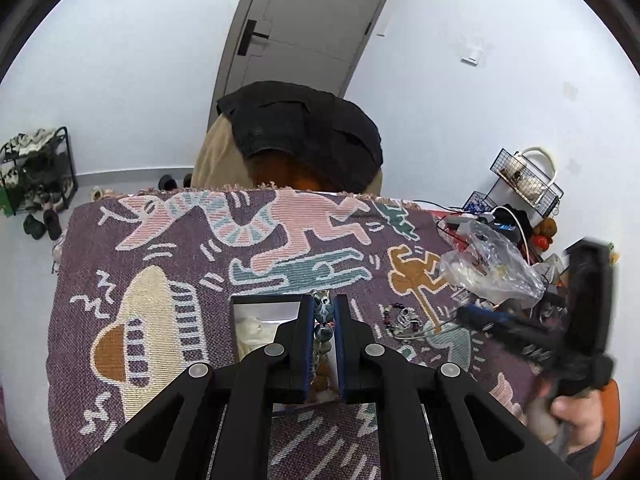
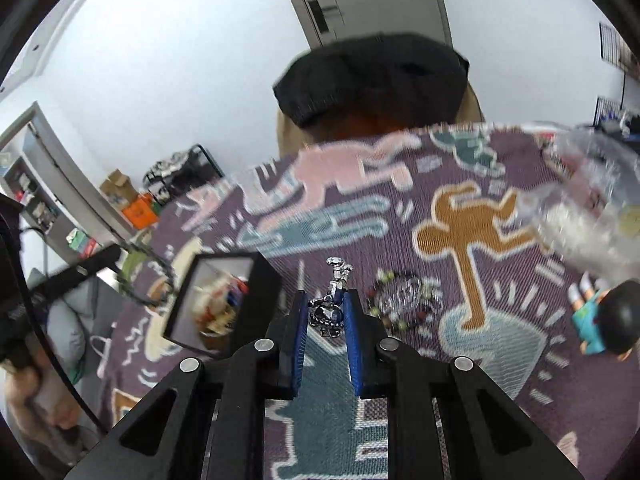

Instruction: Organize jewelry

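The right gripper (image 2: 326, 314) fills the near foreground of its own view, its blue pads (image 2: 352, 320) closed on a silver charm (image 2: 329, 312) whose linked top pokes up past the fingertips, clear of the blanket (image 2: 460, 380). The left gripper (image 1: 324, 312) has its jaws nearly together, pinching a string of glazed beads (image 1: 323, 310) that hangs down between the pads over the open box (image 1: 256, 312). That box, dark-walled with a pale lining, sits on the blanket just left of the left gripper's fingers; some pale item already lies inside.

More jewelry waits on the cloth: a tangled bracelet pile (image 2: 404, 300) just right of the right gripper, and a crumpled plastic bag (image 1: 488, 268) further right, near a small doll (image 2: 604, 328).

The risks look like these. The charm is held by its narrow body between smooth pads, and the right-wrist view is blurred, which suggests a quick move; a swing or tilt could let it twist and slip out onto the blanket, where it may snag in the weave. The beads dangle loosely, so they could catch the box wall and tip or drag the box if the left gripper shifts sideways. Both grippers aim at the same small box, so they could collide above it unless one goes first.
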Tool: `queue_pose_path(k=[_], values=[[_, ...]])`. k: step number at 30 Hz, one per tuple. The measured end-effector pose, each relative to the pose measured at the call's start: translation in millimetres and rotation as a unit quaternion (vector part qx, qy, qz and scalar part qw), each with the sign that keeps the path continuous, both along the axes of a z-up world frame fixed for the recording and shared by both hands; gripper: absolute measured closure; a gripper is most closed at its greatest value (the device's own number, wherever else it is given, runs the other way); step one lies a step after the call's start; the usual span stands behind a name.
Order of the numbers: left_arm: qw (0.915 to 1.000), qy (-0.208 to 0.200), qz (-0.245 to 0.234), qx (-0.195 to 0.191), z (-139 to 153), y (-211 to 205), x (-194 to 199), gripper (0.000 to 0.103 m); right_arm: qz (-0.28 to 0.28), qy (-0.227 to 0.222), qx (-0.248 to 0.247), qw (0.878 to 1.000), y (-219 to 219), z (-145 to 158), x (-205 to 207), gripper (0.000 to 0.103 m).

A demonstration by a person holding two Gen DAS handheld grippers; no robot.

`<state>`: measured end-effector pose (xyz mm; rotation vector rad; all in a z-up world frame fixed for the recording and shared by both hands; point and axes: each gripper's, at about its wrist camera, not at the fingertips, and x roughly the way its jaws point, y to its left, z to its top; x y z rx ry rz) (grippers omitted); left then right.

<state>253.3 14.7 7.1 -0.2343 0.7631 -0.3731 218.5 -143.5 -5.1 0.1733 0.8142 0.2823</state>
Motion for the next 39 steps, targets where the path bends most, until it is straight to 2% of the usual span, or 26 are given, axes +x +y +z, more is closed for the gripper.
queue_pose_path(k=[9, 13, 14, 15, 16, 17, 18, 20, 31, 35, 39], values=[[0.9997, 0.016, -0.002, 0.017, -18.7, -4.9, 5.0, 0.094, 0.012, -0.061, -0.010, 0.998, 12.9, 67.7, -12.2, 0.084], [0.9993, 0.032, -0.017, 0.005, -25.8, -8.2, 11.0, 0.090, 0.018, -0.081, -0.014, 0.996, 20.7, 97.2, -13.9, 0.084], [0.9987, 0.046, -0.021, -0.005, -29.4, -6.6, 13.8, 0.079, 0.019, -0.086, -0.015, 0.996, 22.1, 103.9, -14.5, 0.084], [0.9984, 0.051, -0.020, -0.010, -31.0, -4.9, 14.2, 0.059, 0.019, -0.094, -0.017, 0.995, 24.0, 113.3, -15.1, 0.084], [0.9985, 0.050, -0.017, -0.013, -31.4, -3.2, 12.8, 0.047, 0.019, -0.103, -0.019, 0.994, 25.7, 123.1, -16.0, 0.084], [0.9991, 0.039, -0.010, -0.015, -29.8, 0.9, 9.7, 0.028, 0.019, -0.112, -0.020, 0.993, 27.5, 132.8, -17.1, 0.084], [0.9994, 0.029, -0.003, -0.015, -27.7, 3.6, 6.7, 0.019, 0.020, -0.118, -0.021, 0.993, 28.7, 139.3, -18.1, 0.084], [0.9997, 0.016, 0.007, -0.015, -23.0, 10.8, 1.7, 0.019, 0.022, -0.132, -0.025, 0.991, 33.4, 156.7, -20.1, 0.084], [0.9992, 0.002, 0.038, -0.012, -17.3, 44.8, -10.6, 0.019, 0.029, -0.193, -0.050, 0.979, 66.3, 223.6, -33.9, 0.084], [0.9987, 0.004, 0.048, -0.019, -19.3, 58.9, -14.1, 0.019, 0.042, -0.204, -0.050, 0.977, 84.3, 236.5, -38.1, 0.084], [0.9982, 0.005, 0.055, -0.023, -22.0, 68.6, -17.4, 0.019, 0.056, -0.208, -0.056, 0.975, 102.9, 235.5, -36.6, 0.084]])
